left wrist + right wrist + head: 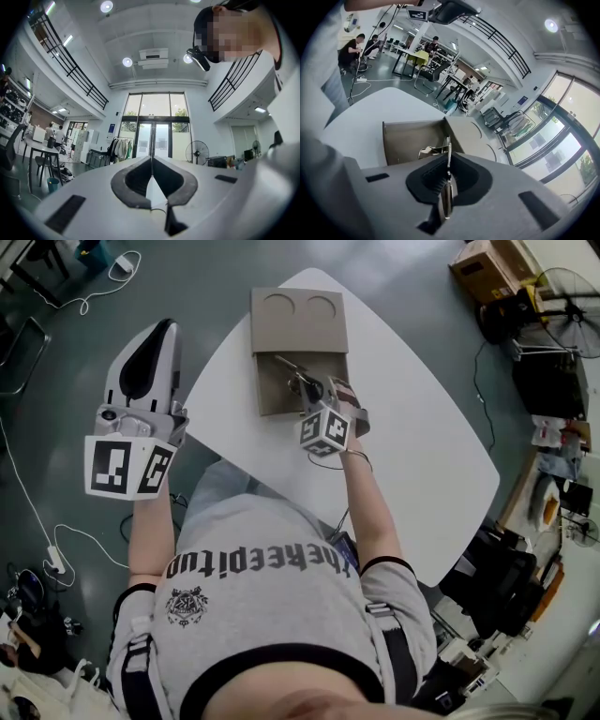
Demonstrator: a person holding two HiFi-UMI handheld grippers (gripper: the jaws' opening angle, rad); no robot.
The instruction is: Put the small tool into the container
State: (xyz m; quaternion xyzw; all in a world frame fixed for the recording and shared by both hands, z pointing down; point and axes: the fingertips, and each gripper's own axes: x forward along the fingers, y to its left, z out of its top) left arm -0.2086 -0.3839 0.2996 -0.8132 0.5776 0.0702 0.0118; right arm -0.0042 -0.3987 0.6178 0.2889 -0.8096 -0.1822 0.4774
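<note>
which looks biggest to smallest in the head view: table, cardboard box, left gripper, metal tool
1. table, by far the largest
2. cardboard box and left gripper: they look about alike, and the gripper is nearer the camera, so no ranking between them
3. metal tool, the smallest
</note>
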